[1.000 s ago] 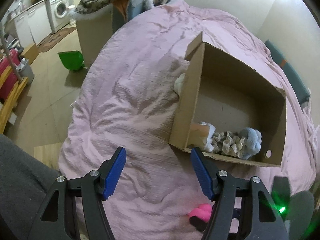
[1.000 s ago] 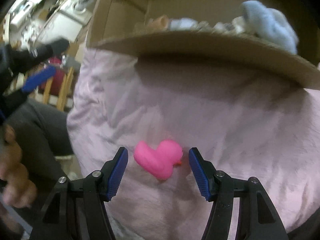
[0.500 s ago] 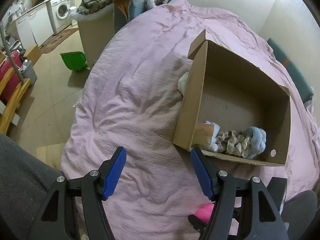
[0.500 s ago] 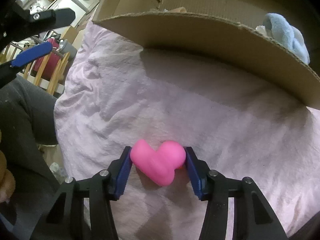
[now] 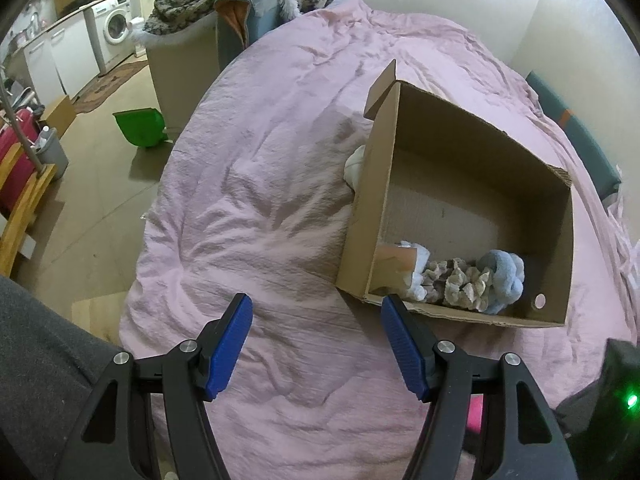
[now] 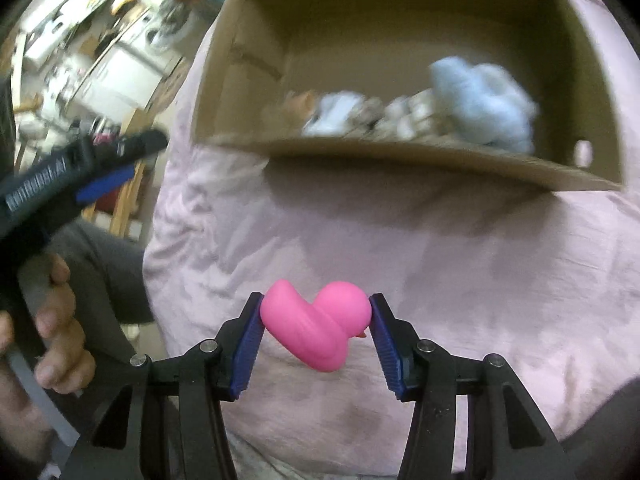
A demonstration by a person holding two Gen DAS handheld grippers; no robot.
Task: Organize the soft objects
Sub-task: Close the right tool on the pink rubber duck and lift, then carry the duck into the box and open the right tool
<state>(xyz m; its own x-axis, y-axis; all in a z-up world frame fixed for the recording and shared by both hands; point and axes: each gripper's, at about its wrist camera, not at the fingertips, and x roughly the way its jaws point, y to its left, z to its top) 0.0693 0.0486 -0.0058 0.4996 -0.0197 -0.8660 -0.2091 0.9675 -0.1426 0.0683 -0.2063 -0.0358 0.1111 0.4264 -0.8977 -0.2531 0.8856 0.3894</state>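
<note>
Your right gripper (image 6: 316, 322) clamps the pink duck (image 6: 316, 326) — box (image 5: 558, 240) already holds several soft toys; your left gripper (image 5: 316, 346) hangs apart, empty — white item (image 5: 355, 166) beside box remains

We've closed the right gripper (image 6: 316, 316) on the pink duck (image 6: 316, 326); a second ago it sat loose between open jaws. Duck now lifted off the bed. Cardboard box (image 6: 400, 160) ahead of the jaws now shows its inside, soft items visible.

Green dustpan (image 5: 140, 127), washing machine (image 5: 116, 24)
</note>
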